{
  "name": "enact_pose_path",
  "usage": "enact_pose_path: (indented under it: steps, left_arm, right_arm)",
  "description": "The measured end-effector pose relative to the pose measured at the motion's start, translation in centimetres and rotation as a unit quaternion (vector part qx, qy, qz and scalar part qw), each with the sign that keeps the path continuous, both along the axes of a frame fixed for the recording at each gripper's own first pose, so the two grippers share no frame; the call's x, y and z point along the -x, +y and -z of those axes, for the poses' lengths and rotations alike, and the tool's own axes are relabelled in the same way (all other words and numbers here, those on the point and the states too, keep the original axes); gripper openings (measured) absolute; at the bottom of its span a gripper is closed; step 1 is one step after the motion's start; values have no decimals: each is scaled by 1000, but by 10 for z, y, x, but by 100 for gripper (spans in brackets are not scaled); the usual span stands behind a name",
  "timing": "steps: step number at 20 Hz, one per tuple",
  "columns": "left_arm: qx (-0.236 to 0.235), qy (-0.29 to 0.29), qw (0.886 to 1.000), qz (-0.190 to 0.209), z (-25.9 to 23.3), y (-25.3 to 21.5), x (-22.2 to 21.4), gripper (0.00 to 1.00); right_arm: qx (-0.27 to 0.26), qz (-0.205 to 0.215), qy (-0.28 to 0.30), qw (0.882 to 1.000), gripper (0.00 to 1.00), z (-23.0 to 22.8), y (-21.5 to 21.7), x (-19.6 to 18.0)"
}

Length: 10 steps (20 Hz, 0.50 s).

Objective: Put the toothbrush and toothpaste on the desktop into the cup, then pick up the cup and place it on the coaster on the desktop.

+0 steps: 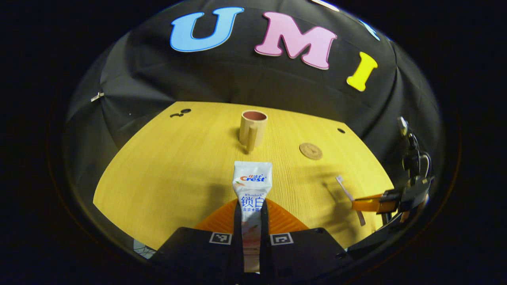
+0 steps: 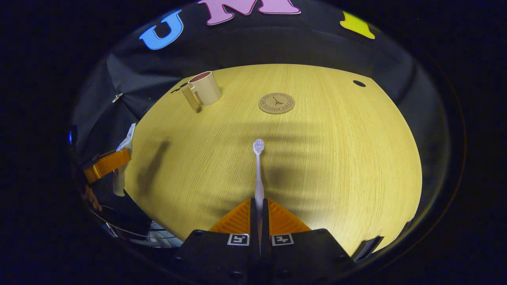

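ahead on the desk (image 2: 336, 158) stand cup (image 1: 252, 127) and coaster (image 2: 277, 103), well apart; left gripper (image 1: 251, 221) pinches the "crest" toothpaste (image 1: 252, 186), right gripper (image 2: 259, 215) apparently clamps the toothbrush (image 2: 258, 170).

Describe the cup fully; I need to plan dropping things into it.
The cup is a beige, plastic-looking mug with a reddish-brown inside and a flat handle. It stands upright and looks empty on the wooden desktop, apart from the coaster. Nothing touches it but the desktop.
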<state>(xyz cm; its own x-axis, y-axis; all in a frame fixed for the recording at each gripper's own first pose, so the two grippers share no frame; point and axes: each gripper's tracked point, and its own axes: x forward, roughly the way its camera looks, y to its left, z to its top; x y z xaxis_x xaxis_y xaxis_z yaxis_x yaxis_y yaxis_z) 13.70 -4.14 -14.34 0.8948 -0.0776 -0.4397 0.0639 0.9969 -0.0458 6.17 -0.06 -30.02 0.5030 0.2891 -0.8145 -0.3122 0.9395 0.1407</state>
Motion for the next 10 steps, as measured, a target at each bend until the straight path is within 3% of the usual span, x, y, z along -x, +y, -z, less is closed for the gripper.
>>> enact_pose_path:
  steps: [10]
  left_arm:
    - [44,-114,992,-20,-114,-6,-104,21]
  right_arm:
    - [-43,26,-9,999,6,-37,-18,-22]
